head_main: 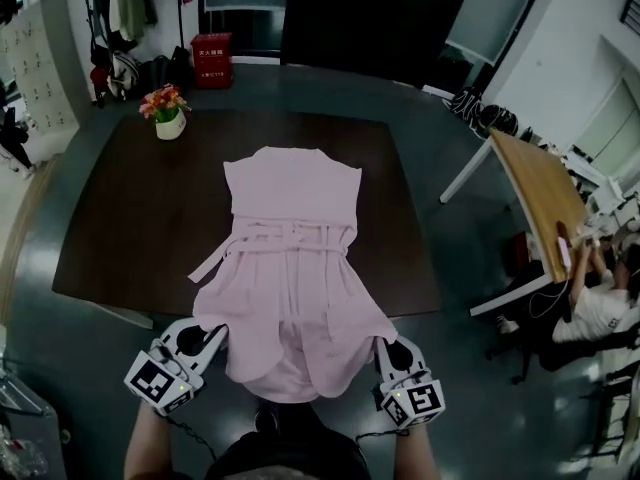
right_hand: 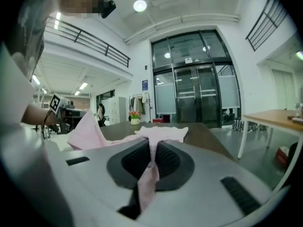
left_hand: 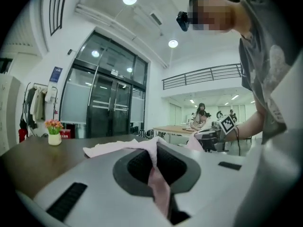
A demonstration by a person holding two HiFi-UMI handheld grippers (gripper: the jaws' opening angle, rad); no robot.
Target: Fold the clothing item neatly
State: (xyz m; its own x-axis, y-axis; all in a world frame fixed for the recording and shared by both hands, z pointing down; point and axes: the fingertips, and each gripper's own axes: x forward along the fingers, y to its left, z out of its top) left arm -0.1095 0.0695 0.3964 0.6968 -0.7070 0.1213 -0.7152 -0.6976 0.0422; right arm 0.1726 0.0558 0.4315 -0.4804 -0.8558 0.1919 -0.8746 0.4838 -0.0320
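Note:
A pale pink sleeveless dress with a tied waist belt lies lengthwise on the dark brown table, neckline at the far end. Its hem end is lifted off the table's near edge. My left gripper is shut on the hem's left corner, and pink cloth runs between its jaws. My right gripper is shut on the hem's right corner, with the cloth pinched between its jaws. Between the two grippers the hem sags in a fold. Both grippers point almost level toward the far end of the table.
A white pot of flowers stands at the table's far left corner. A wooden desk stands to the right, with a seated person beside it. A red box and a coat rack stand by the far wall.

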